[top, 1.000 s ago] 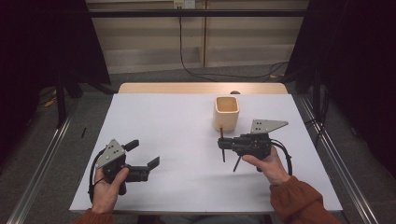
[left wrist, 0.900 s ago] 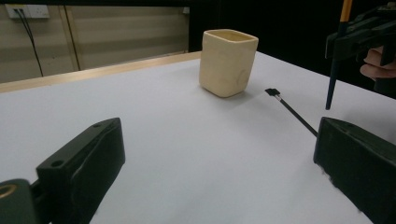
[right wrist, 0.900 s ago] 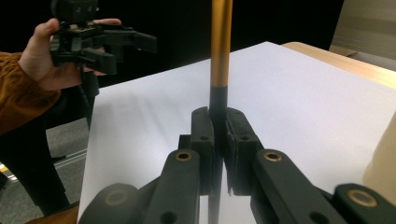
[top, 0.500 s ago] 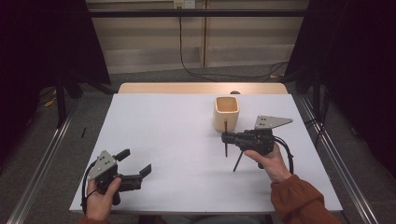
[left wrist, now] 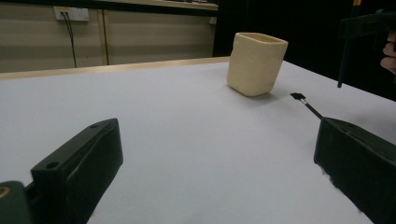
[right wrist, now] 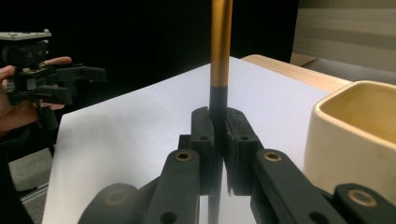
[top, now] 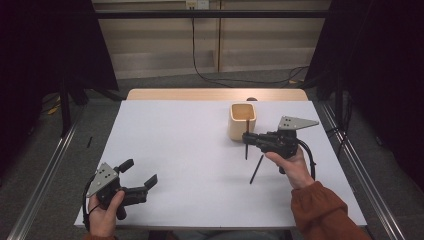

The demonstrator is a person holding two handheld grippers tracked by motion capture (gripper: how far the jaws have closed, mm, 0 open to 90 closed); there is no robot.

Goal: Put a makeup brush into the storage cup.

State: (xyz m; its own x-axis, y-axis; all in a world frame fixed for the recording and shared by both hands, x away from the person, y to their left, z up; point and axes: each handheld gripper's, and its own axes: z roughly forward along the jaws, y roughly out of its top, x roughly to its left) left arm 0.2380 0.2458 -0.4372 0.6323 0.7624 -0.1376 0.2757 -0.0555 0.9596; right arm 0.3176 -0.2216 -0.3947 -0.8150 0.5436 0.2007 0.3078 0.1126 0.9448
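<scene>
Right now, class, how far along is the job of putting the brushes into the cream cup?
Nothing looks finished: no brush can be made out standing in the cream cup. In hand: the right gripper is shut on an upright brush beside the cup. Left: lowering it in, then the second brush lying on the white table. The left gripper is open, holding nothing.

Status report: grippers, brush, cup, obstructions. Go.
Right gripper shut on upright brush, beside cup. Left gripper open, holding nothing, near table front edge. Second brush lies flat below the right gripper. Cup mouth unobstructed.
</scene>
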